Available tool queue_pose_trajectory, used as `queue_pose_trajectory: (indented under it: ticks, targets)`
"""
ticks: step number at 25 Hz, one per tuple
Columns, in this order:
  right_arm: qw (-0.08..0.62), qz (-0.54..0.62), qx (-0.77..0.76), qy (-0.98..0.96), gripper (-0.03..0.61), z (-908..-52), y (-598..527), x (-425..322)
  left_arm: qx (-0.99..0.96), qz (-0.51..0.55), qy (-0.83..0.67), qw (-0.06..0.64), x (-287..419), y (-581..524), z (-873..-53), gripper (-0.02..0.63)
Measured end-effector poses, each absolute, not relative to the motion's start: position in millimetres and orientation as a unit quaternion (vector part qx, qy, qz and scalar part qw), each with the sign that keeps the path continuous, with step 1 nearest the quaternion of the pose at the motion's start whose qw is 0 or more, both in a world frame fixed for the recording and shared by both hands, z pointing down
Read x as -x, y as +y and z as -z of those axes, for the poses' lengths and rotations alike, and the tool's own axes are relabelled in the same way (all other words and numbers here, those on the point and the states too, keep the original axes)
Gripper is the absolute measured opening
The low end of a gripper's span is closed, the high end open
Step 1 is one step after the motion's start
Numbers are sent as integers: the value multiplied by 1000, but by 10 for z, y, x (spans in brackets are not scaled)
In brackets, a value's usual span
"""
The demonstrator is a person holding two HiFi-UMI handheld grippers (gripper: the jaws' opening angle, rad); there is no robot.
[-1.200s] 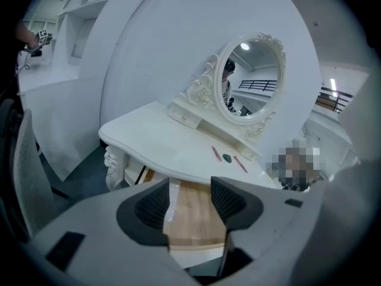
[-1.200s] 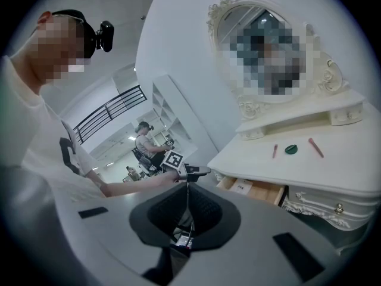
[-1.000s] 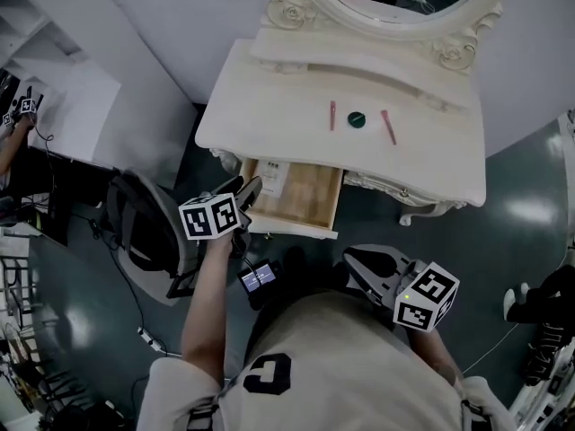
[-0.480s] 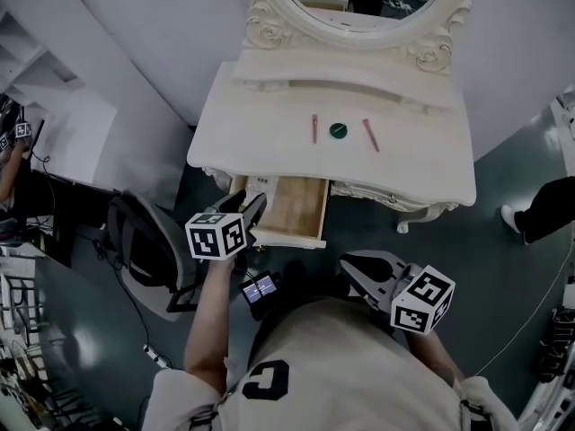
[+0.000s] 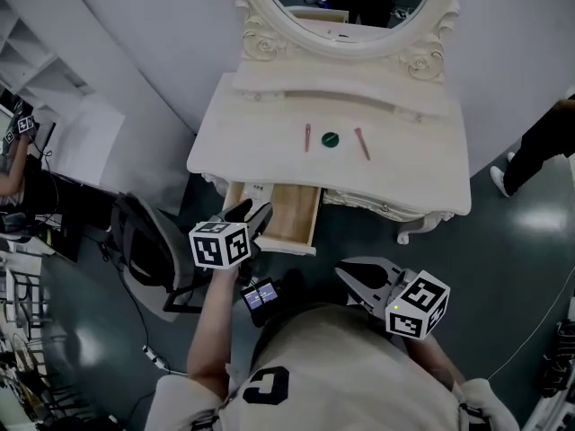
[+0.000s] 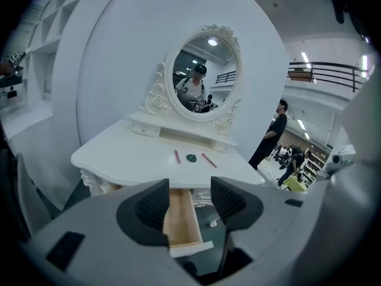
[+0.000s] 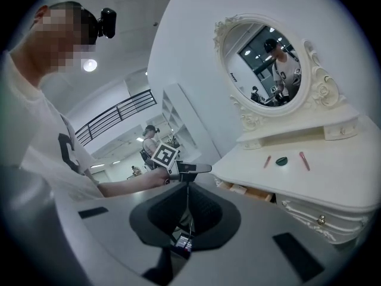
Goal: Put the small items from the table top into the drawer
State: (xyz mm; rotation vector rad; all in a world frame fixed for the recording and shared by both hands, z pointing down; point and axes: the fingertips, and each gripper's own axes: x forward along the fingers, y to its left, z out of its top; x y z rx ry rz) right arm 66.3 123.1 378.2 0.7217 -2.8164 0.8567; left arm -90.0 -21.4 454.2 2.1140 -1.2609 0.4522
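Left claw: I have my grey left gripper [image 6: 189, 199] released, jaws apart and empty, just near of the drawer.
Right claw: my grey right gripper [image 7: 187, 210] is clenched on nothing, near right, well apart from the table.
Drawer: pale wooden drawer [image 5: 292, 215] pulled out under the white dressing table [image 5: 235, 142]; I see its wood floor.
Small items: two pink sticks [image 5: 306, 137] flank a dark green round disc [image 5: 330, 139] on the tabletop.

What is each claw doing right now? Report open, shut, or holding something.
Left claw: open, nothing between the jaws.
Right claw: shut, holding nothing.
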Motion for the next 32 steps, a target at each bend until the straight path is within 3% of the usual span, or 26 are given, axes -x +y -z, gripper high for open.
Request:
queue_pose_trajectory:
  ticks: [19,32]
  targets:
    - [35,-326,-225,-917,29,-3935,1324,-1050,-811,-208,-457,300,300,-161,-4437,264]
    - [95,-302,-274,-908,29,-3977,878,-818,-835,-195,-419,297,256,-675,-4564,264]
